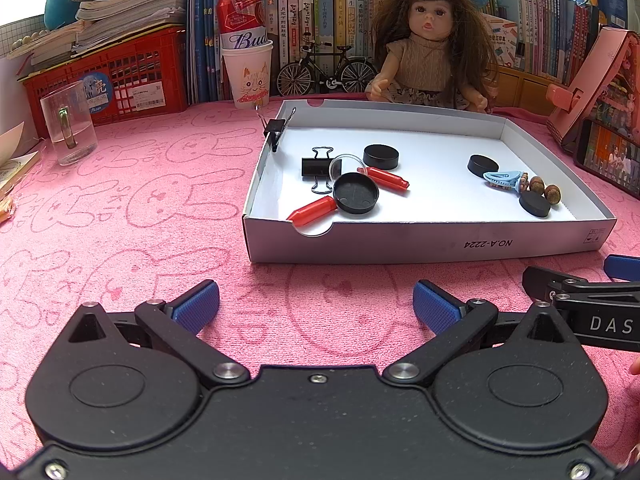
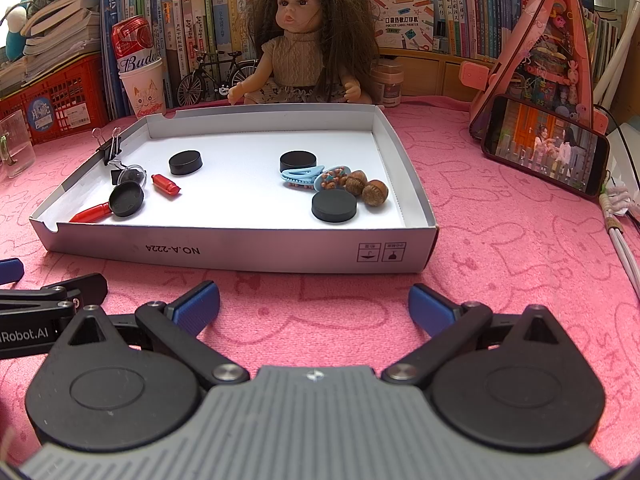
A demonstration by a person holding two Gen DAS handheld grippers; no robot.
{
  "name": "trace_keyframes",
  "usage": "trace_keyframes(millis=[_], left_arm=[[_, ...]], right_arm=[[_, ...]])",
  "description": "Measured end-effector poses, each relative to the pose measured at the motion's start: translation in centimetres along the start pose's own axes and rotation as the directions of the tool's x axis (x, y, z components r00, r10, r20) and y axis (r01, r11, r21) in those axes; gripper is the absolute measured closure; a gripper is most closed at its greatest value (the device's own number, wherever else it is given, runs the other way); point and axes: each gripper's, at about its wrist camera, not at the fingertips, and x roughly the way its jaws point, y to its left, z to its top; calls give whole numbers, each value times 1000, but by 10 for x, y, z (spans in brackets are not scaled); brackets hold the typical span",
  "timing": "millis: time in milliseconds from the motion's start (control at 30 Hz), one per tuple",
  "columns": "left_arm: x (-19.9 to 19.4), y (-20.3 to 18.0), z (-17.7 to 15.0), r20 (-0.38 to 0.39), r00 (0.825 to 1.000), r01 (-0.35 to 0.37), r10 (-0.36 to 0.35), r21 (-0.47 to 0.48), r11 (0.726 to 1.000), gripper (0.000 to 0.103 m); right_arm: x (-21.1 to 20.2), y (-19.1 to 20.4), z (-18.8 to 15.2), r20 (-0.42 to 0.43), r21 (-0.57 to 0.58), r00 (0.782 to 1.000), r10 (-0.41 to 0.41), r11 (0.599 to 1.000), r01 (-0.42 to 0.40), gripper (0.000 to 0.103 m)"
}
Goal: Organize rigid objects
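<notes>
a: where do the rigid objects lie?

b: all inside the white box (image 2: 240, 252) on the pink cloth (image 1: 120, 208): black discs (image 2: 334, 207), two red pieces (image 1: 388, 178), a binder clip (image 1: 318, 168), blue hair clips (image 2: 302, 176) and acorns (image 2: 375, 192). a second binder clip (image 1: 276, 128) grips the box's left wall, likely to stiffen it.

a: and the tools?

b: the left gripper (image 1: 316, 300) and right gripper (image 2: 314, 300) hover before the box's near wall, fingers spread wide, holding nothing. the scene fits sorting under way or completed.

a: anything unclear?

b: a clear dome (image 1: 346, 162) partly hides the clip; each view shows only an edge of the other tool.
</notes>
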Motion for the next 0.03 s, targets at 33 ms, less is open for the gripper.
trace_keyframes(millis=[33], left_arm=[[0,0,0,0,1000,0,0,0,1000,0]], right_arm=[[0,0,0,0,0,1000,0,1000,0,0]])
